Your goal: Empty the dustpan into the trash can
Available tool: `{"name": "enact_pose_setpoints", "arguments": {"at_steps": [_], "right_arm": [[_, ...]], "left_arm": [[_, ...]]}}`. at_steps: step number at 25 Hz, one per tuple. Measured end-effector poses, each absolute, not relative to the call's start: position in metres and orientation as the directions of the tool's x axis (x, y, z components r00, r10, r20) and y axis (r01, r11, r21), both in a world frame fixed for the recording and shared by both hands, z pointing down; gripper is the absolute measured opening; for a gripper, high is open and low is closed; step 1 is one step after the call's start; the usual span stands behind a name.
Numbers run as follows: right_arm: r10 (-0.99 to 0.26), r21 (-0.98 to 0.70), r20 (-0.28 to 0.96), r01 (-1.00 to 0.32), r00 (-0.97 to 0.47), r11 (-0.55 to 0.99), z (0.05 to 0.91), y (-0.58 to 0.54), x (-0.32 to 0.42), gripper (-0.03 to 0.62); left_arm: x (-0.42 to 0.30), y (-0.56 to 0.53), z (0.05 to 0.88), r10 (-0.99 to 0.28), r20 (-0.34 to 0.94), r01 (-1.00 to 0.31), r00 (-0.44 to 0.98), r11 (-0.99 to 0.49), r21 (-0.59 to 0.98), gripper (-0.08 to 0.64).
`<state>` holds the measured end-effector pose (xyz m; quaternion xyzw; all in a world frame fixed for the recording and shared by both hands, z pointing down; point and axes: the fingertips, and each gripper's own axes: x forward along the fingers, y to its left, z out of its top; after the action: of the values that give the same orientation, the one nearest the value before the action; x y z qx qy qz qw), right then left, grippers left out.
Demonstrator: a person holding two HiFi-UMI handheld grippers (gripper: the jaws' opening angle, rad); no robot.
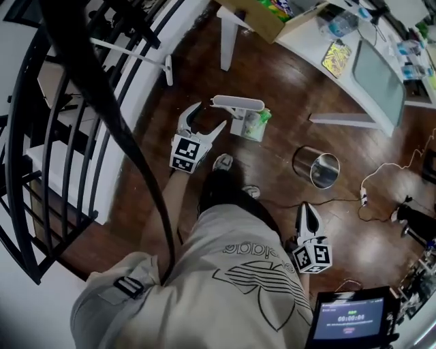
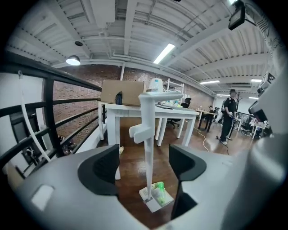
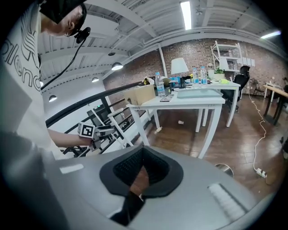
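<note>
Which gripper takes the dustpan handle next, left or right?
Left. The left gripper is open, and the dustpan handle stands just ahead, lined up between its jaws. The right gripper is shut and hangs farther back.

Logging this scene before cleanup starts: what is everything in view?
Dustpan: one, white, upright on floor, green litter inside.
Trash can: one, metal, on floor right of dustpan.
Table: one, white, top right, cluttered.
Box: one, brown, on table.
Railing: one, black, left.
Power strip: one, white, floor at right.
Screen: one, dark, bottom right.
Left gripper: one, white, open, short of dustpan.
Right gripper: one, white, shut, empty, at the person's right side.
</note>
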<state>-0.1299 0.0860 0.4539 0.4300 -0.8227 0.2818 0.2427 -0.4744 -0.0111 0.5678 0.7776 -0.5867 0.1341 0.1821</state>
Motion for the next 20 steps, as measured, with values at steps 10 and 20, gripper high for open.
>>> {"name": "enact_pose_setpoints", "arguments": {"at_steps": [10,20], "right_arm": [[-0.566,-0.228,0.704,-0.891,-0.429,0.392,0.463,0.112,-0.109,0.003],[-0.582,-0.231,0.722,-0.923,-0.374,0.308,0.469,0.127,-0.095,0.003]], "left_arm": [[-0.443,-0.051,0.579,-0.891,0.337,-0.95,0.306,-0.265,0.164,0.351],[-0.425,-0.076,0.558,-0.883,0.272,-0.92,0.383,-0.339,0.196,0.077]]}}
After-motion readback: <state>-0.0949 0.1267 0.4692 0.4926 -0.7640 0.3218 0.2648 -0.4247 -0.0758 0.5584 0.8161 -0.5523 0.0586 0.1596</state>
